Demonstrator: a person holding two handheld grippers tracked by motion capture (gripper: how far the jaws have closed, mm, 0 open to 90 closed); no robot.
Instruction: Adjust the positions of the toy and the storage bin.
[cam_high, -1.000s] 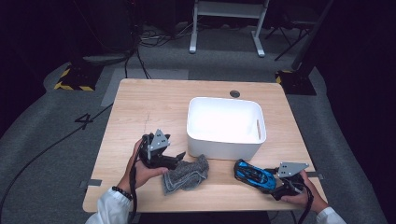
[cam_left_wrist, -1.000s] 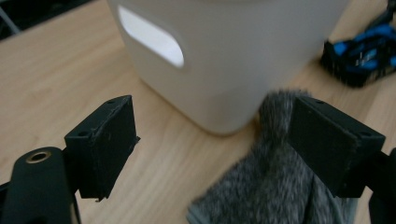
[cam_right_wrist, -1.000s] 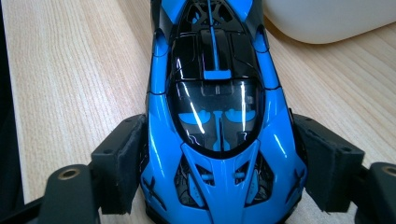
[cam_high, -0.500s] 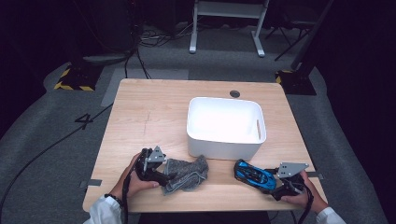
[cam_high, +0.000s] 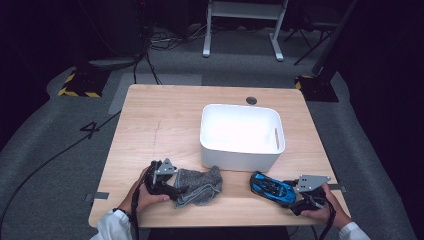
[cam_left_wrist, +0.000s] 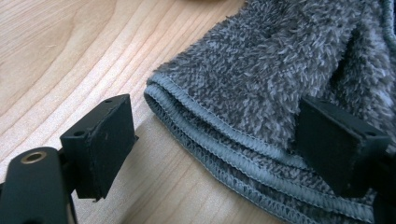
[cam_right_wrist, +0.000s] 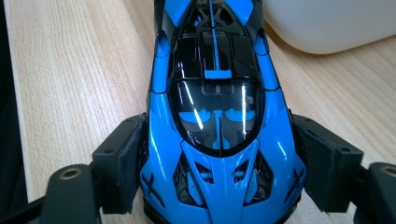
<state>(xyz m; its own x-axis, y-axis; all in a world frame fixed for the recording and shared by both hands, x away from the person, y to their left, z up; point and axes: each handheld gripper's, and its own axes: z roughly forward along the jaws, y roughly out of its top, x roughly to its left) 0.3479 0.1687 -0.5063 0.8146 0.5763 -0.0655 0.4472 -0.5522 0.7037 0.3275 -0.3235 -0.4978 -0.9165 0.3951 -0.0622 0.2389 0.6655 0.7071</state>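
Note:
A crumpled grey fleece cloth (cam_high: 202, 185) lies near the table's front edge, just before the white bin. My left gripper (cam_high: 179, 189) is low at its left end and open. In the left gripper view the cloth's stitched hem (cam_left_wrist: 261, 70) runs between the jaws of the left gripper (cam_left_wrist: 224, 140): one jaw rests over bare wood, the other against the pile. At the front right stands a blue and black toy car (cam_high: 272, 187). My right gripper (cam_high: 292, 192) holds its near end. In the right gripper view the car (cam_right_wrist: 217, 93) sits between both pads of the right gripper (cam_right_wrist: 217, 172).
A white rectangular bin (cam_high: 240, 157) stands mid-table, right of centre, just behind the cloth and car. The wooden table (cam_high: 160, 125) has bare wood on its left half. Cables and a stand's legs lie on the dark floor beyond.
My left gripper has come down from above the table to the cloth's left edge, and its jaws now straddle the hem. The right gripper and the car have stayed put.

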